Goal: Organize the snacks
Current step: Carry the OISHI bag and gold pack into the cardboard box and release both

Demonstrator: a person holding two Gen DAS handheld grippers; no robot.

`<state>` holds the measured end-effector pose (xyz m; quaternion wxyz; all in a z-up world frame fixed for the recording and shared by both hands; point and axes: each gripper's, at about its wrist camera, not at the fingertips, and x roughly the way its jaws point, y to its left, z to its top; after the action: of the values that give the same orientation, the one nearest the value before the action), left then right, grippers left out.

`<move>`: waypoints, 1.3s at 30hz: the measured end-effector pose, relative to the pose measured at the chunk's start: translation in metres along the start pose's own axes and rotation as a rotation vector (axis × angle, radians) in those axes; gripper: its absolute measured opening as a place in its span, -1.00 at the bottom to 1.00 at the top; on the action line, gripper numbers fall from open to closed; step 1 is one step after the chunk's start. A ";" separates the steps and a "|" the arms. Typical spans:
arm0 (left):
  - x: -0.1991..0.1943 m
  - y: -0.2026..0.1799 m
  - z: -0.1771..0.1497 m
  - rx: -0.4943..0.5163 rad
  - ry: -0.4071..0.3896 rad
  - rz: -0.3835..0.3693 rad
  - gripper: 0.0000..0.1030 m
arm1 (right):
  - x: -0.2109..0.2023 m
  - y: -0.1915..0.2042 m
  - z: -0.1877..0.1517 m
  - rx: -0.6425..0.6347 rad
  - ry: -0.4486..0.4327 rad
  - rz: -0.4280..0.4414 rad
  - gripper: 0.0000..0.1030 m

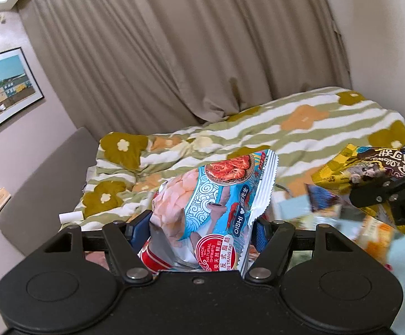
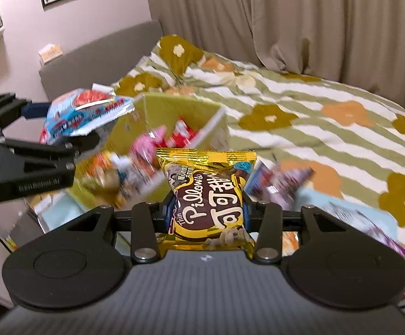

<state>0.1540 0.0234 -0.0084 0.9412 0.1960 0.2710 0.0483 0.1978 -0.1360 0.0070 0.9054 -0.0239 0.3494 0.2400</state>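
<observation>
pose: both grippers pitched downward, raised over the bed (image 2: pixel 328 139) | room: green box (image 2: pixel 158 106) of snacks below, open top, loose packs scattered beside it | left gripper (image 1: pixel 202 223): fingers clamped on shrimp-cracker bag (image 1: pixel 213 209) | right gripper (image 2: pixel 208 212): fingers clamped on yellow Pillows pack (image 2: pixel 208 195), held upright

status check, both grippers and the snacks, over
Left gripper shut on shrimp chips. Right gripper shut on yellow Pillows bag. Both bags held above the box; loose snacks around it, path clear.
</observation>
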 end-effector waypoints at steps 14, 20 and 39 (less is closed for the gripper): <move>0.114 0.092 0.015 -0.120 0.067 -0.178 0.44 | 0.110 0.068 0.083 0.109 0.009 -0.065 0.12; 0.177 0.110 0.014 -0.151 0.144 -0.279 0.45 | 0.150 0.072 0.090 0.191 0.049 -0.141 0.12; 0.162 0.132 -0.019 -0.195 0.166 -0.325 1.00 | 0.176 0.077 0.081 0.248 0.082 -0.209 0.14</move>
<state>0.2832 0.1829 -0.0510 0.9256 0.0528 0.3696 -0.0622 0.3265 0.0225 -0.0360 0.9063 0.0421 0.4089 0.0985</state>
